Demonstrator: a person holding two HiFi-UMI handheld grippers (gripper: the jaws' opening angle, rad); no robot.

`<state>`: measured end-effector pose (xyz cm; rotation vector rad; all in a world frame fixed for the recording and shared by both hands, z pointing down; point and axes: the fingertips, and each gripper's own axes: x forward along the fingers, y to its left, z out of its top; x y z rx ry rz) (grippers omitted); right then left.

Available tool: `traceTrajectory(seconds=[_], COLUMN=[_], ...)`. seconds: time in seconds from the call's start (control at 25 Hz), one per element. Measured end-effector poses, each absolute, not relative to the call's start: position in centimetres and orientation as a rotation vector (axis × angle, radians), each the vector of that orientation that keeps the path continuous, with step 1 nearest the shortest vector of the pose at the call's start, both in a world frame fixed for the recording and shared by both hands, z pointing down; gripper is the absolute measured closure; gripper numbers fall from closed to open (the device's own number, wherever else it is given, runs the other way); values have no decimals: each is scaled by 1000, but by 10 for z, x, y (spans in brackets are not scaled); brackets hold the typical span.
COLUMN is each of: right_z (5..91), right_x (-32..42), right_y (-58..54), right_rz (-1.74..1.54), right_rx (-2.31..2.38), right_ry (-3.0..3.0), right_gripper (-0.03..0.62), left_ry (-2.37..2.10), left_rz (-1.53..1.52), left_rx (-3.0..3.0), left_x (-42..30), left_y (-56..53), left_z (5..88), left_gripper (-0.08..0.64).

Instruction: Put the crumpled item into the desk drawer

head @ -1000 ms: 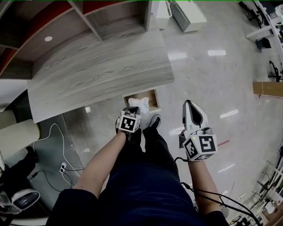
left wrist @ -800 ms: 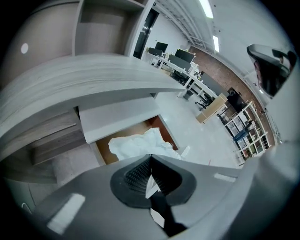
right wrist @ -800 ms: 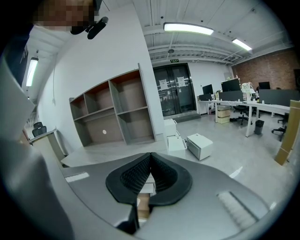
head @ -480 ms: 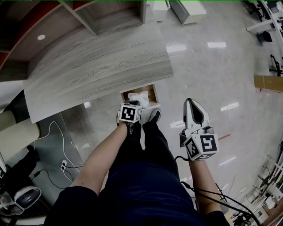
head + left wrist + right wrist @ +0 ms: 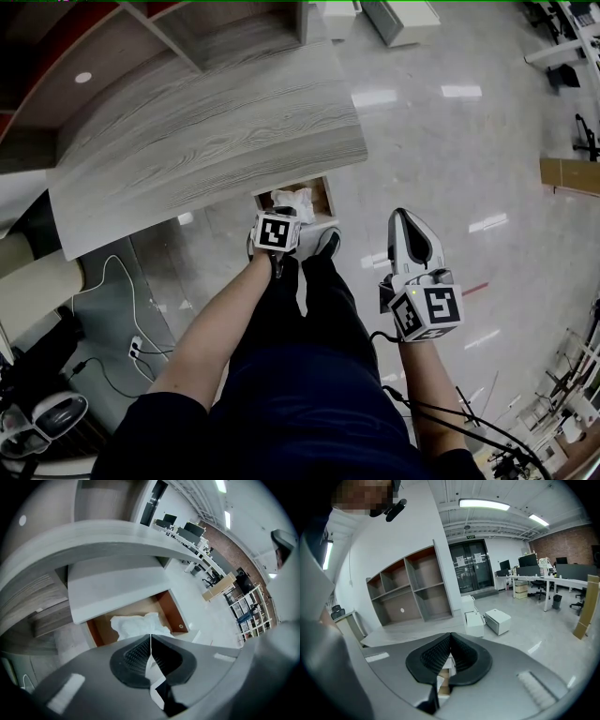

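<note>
Pinches a crumpled white paper wad [image 5: 136, 624] in the left gripper [image 5: 150, 640], jaws pressed together on a fold of it. Holds the wad over the open brown-lined drawer [image 5: 172, 612] beneath the grey wood-grain desk [image 5: 206, 141]; contact with the drawer bottom unclear. Sits lower and nearer the drawer than a second ago, with the wad now covering more of the opening in the head view. Keeps the right gripper [image 5: 450, 641] where it was, off to the side above the glossy pale floor [image 5: 450, 169], jaws closed together on nothing
</note>
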<state>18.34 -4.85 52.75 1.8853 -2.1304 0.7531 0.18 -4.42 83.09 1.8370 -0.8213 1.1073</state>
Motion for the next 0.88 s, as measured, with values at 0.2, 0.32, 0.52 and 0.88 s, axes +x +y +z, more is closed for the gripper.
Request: traceTrajectory(seconds=[0.2, 0.32, 0.52, 0.88], right_z=[527, 529, 528, 522], right_x=[181, 179, 175, 164], right_y=[-51, -52, -54, -65], right_rz=[752, 758, 749, 716], right_rx=[1877, 1877, 1872, 1853], right_ry=[-2137, -2140, -2151, -2191], right_gripper=[586, 586, 586, 586], left_ry=[-834, -839, -849, -910], left_rz=[1109, 1099, 1059, 903], left_rx=[1825, 1828, 1829, 1896], left_x=[-1, -2, -3, -6], left_y=[-44, -45, -47, -68], left_z=[831, 831, 823, 781], left_gripper=[554, 552, 552, 552])
